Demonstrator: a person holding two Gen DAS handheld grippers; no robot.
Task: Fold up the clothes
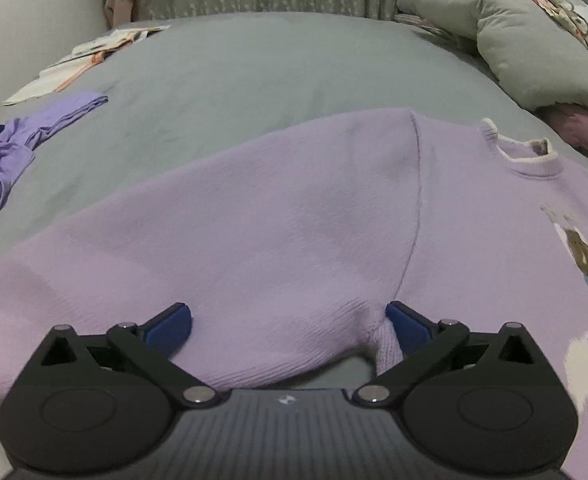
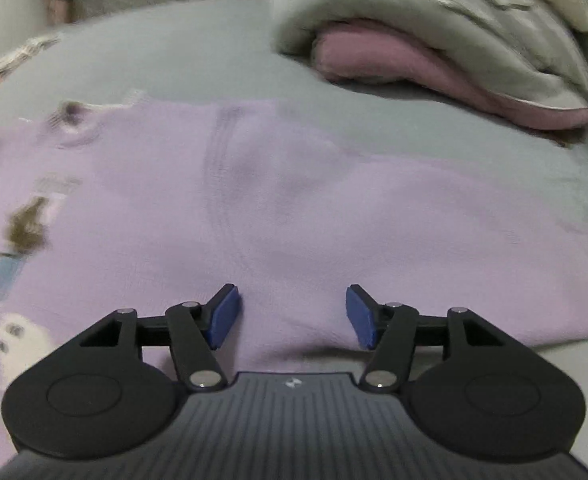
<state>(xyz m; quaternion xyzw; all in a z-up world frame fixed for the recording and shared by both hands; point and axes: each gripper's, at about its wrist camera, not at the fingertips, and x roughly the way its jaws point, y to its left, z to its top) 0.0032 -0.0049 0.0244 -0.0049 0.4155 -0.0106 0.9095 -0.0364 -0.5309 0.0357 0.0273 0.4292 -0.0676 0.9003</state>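
Lilac ribbed-knit sweater (image 1: 294, 220) flat on grey bedsheet (image 1: 234, 60); left gripper (image 1: 288, 322), right gripper (image 2: 292, 316) spread wide, empty.

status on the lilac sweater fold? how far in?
Done: lilac sweater lies spread face up on the grey bedsheet, both sleeves out to the sides; no fold visible. In hand: nothing. The left hand-held gripper and right hand-held gripper are both open over the near edge at the armpits. Left: all folds, plus the crumpled purple garment nearby.
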